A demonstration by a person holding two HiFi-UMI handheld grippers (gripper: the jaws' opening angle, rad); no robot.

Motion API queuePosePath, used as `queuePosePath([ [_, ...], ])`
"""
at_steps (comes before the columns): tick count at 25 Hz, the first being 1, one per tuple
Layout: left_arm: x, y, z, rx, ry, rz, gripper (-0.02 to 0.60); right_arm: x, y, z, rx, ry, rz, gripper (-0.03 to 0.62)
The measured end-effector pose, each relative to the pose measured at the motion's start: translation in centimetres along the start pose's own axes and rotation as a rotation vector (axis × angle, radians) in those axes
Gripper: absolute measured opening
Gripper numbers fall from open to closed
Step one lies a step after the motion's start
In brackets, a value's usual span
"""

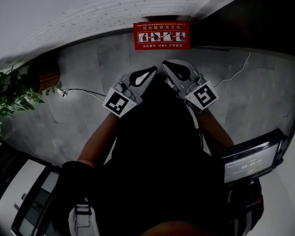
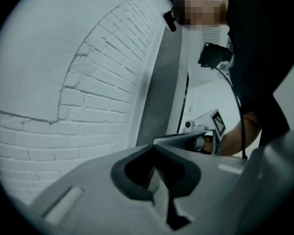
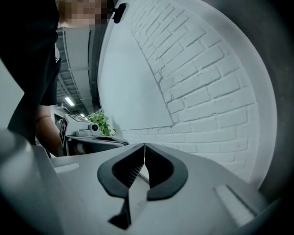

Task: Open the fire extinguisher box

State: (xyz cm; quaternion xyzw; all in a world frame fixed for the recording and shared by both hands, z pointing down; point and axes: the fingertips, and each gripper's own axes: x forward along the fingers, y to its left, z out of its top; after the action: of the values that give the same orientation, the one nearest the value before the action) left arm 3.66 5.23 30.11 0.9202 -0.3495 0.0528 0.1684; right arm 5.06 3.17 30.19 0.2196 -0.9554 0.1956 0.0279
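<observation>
The fire extinguisher box is red with white pictograms on its top face. It stands on the grey tiled floor against the white brick wall, lid closed. In the head view both grippers are held up close to the person's dark torso, well short of the box. My left gripper is shut with nothing in it, as its meeting tips show. My right gripper is also shut and empty, its jaws closed to a line. Each gripper view looks out at the brick wall, and neither shows the box.
A potted green plant stands at the far left beside a brown wooden object. White cables trail over the floor tiles on both sides. A device with a lit screen hangs at the person's right hip.
</observation>
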Motion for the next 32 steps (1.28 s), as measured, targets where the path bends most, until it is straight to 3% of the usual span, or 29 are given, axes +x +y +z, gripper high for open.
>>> queuePosePath([
  [6,2.7,3.7,-7.2,-0.039,0.061,0.010,0.003,2.3,-5.0,-6.7,0.101,0.036,-0.051,0.009],
  [17,6.8,6.6,-22.1,-0.055,0.171,0.006,0.003,4.5,-12.4,-28.8,0.425,0.287,-0.153,0.012],
  [19,7.8,7.3,-24.7,-0.061,0.198,-0.003,0.003,4.7,-13.5,-31.7,0.478,0.311,-0.164,0.042],
  [22,8.8,8.4,-27.9,-0.054,0.232,-0.006,0.003,4.9,-14.9,-35.3,0.551,0.337,-0.185,0.092],
  [26,9.8,9.5,-31.7,-0.038,0.289,-0.010,0.003,5.2,-16.9,-39.0,0.666,0.323,-0.235,0.110],
  [32,10.5,10.3,-34.8,-0.034,0.335,-0.004,0.003,5.8,-19.2,-41.3,0.776,0.267,-0.285,0.126],
])
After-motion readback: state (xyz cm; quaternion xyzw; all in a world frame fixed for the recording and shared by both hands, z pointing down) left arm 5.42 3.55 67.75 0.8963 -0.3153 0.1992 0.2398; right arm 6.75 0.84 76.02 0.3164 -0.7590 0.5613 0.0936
